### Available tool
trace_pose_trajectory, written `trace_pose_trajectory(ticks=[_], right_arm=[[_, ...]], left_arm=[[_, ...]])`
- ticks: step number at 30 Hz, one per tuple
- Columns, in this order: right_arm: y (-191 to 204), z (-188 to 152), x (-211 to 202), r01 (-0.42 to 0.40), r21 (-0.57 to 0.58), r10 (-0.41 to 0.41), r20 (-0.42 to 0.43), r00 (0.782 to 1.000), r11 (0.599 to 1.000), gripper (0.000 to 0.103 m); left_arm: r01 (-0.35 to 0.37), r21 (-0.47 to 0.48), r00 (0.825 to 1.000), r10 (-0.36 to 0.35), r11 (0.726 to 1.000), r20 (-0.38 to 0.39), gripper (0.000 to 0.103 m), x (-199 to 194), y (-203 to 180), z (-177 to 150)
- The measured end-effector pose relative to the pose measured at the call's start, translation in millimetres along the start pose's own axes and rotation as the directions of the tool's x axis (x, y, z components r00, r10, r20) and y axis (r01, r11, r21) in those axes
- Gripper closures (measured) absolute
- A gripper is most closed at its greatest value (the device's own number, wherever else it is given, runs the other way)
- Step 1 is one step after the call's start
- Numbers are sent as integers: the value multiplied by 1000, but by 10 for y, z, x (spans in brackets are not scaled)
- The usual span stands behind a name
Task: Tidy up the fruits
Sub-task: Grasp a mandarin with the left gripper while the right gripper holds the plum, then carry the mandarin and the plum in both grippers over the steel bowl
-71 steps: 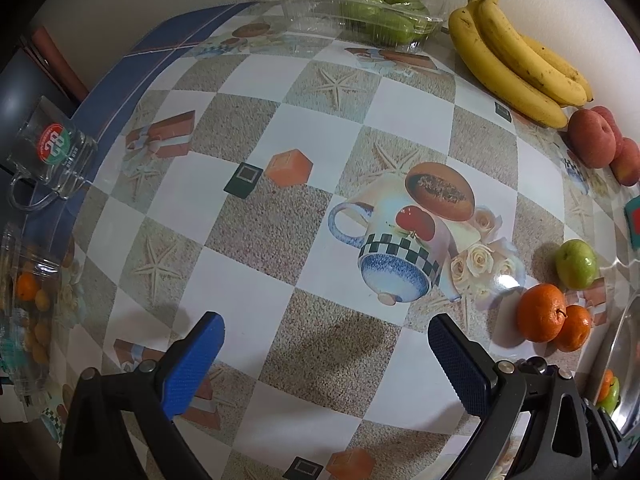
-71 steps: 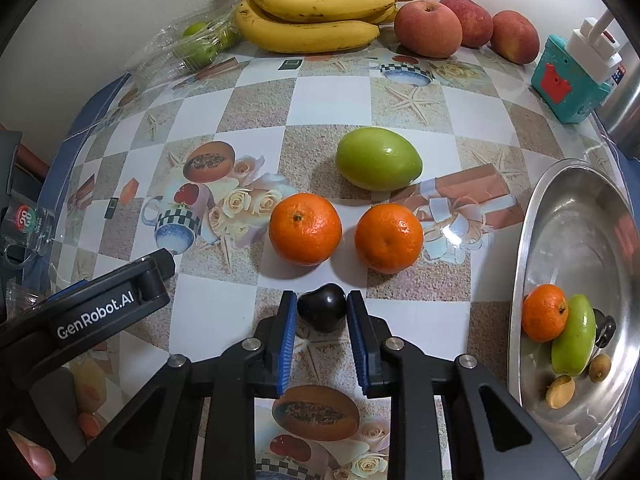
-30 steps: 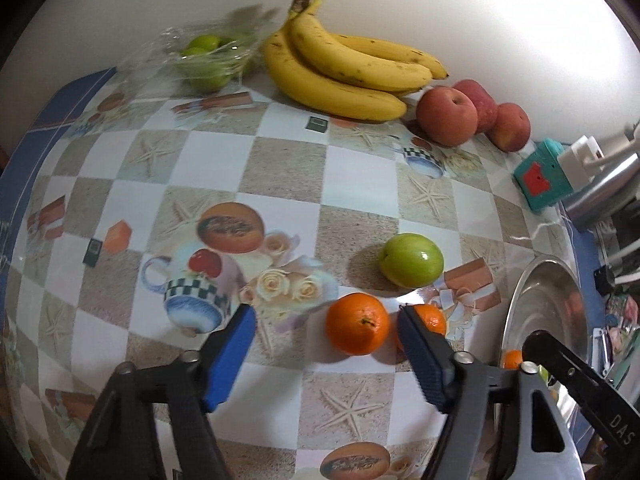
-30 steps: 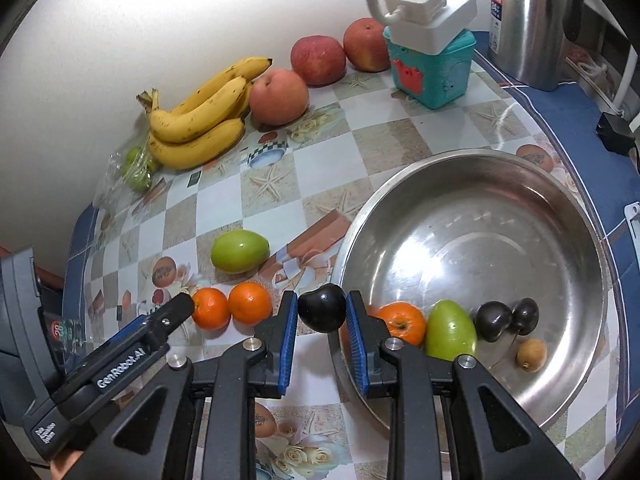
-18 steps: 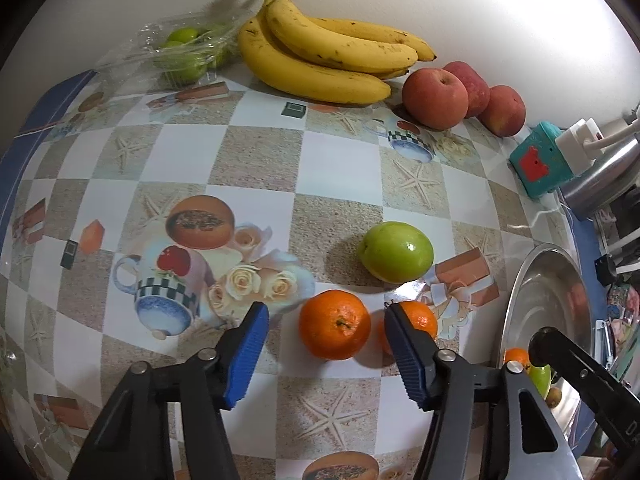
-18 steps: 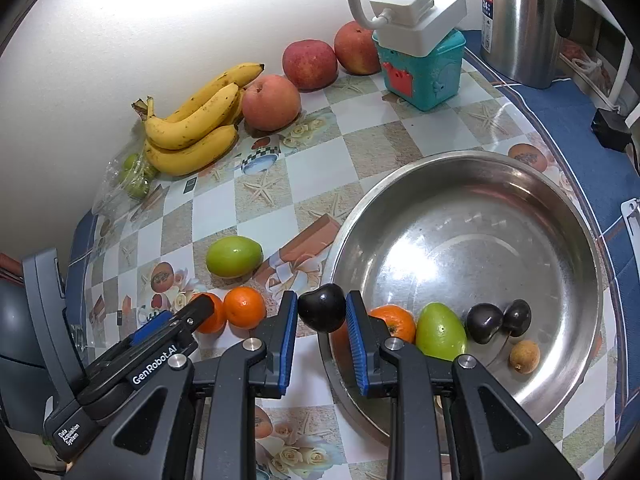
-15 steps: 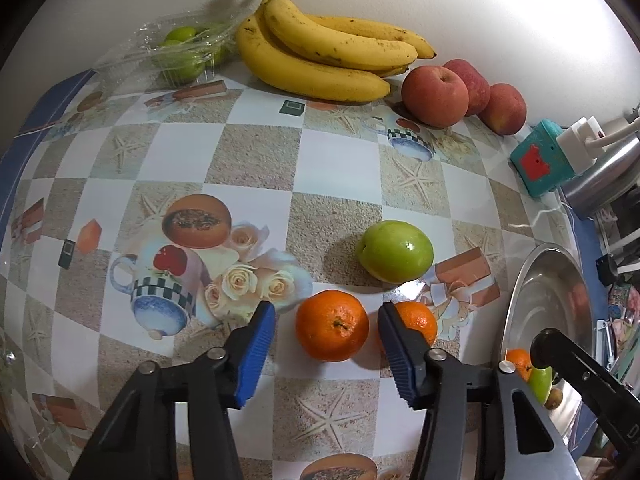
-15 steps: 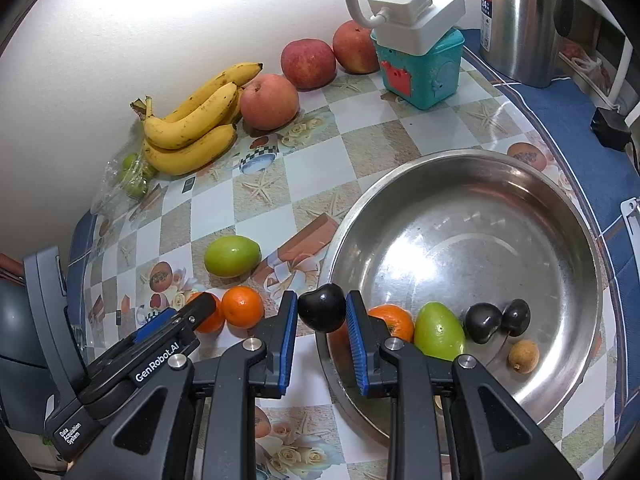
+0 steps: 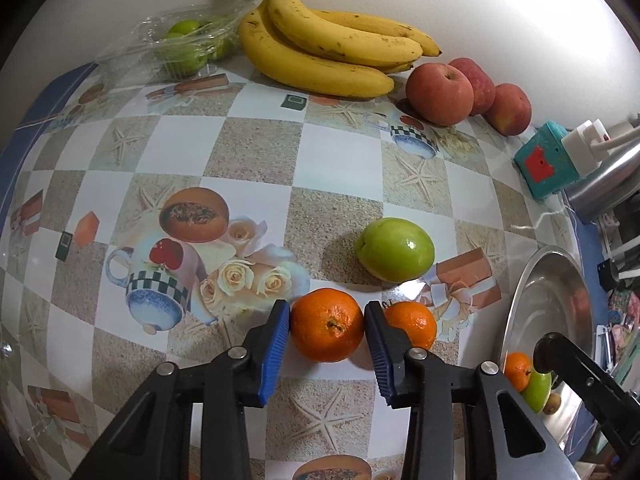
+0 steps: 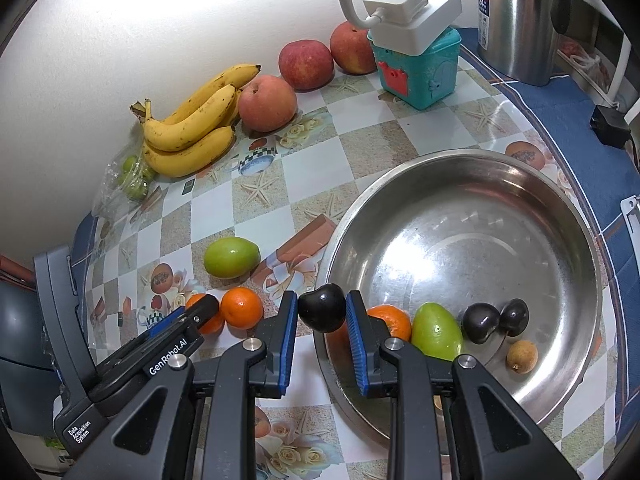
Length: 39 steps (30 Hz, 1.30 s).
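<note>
Left tongs (image 9: pixel 326 326) closing around the nearer orange (image 9: pixel 327 324) on the checkered tabletop (image 9: pixel 260 148), pads at both sides, second orange (image 9: pixel 412 323) just beside, right tongs (image 10: pixel 322 314) clenched on dark plum (image 10: pixel 322 307) above steel bowl (image 10: pixel 560 216) rim.

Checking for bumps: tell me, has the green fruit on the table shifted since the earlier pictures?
No. The green fruit sits on the same tan square, beside the printed gift box.
</note>
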State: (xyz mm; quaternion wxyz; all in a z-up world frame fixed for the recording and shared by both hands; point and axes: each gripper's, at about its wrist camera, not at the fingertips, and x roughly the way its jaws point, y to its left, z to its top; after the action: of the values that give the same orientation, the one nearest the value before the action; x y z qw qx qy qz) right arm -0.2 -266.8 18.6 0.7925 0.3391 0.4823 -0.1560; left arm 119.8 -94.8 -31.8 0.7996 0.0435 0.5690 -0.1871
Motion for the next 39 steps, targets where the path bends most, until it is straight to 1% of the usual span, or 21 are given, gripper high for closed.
trace_pose_trajectory(ticks=[4,10,15,20,23,30,35,39], right_arm=[[-14,3,-1,-3,6,3,-1,1000,1000,77],[-16,2,-2,-4,7,4,-3,1000,1000,77],[-53,0,2,2,18,-2,-6,1000,1000,77],[-191,6,15,27,49,-27,-16,1000,998,77],[-307,22,14,36,77,-35,-18,999,996,77],[-614,55,-9,71,149,-68,-20,997,986,77],[-868,74,-58,78,198,-78,-7,997,977,77],[-998,96,-83,82,211,-84,4,996,974,77]], left_arm=[[-2,-18,1000,2,1000,13,62,-63,51,9],[1,-25,998,1,1000,56,63,-229,43,53],[18,-23,996,-16,1000,88,63,-367,-25,74],[29,0,994,-29,1000,108,63,-465,-185,71],[25,31,993,-29,999,114,63,-491,-347,43],[51,141,992,-66,989,106,63,-476,-814,-60],[68,223,989,-96,973,116,62,-452,-1147,-158],[71,290,983,-117,954,144,62,-441,-1376,-232]])
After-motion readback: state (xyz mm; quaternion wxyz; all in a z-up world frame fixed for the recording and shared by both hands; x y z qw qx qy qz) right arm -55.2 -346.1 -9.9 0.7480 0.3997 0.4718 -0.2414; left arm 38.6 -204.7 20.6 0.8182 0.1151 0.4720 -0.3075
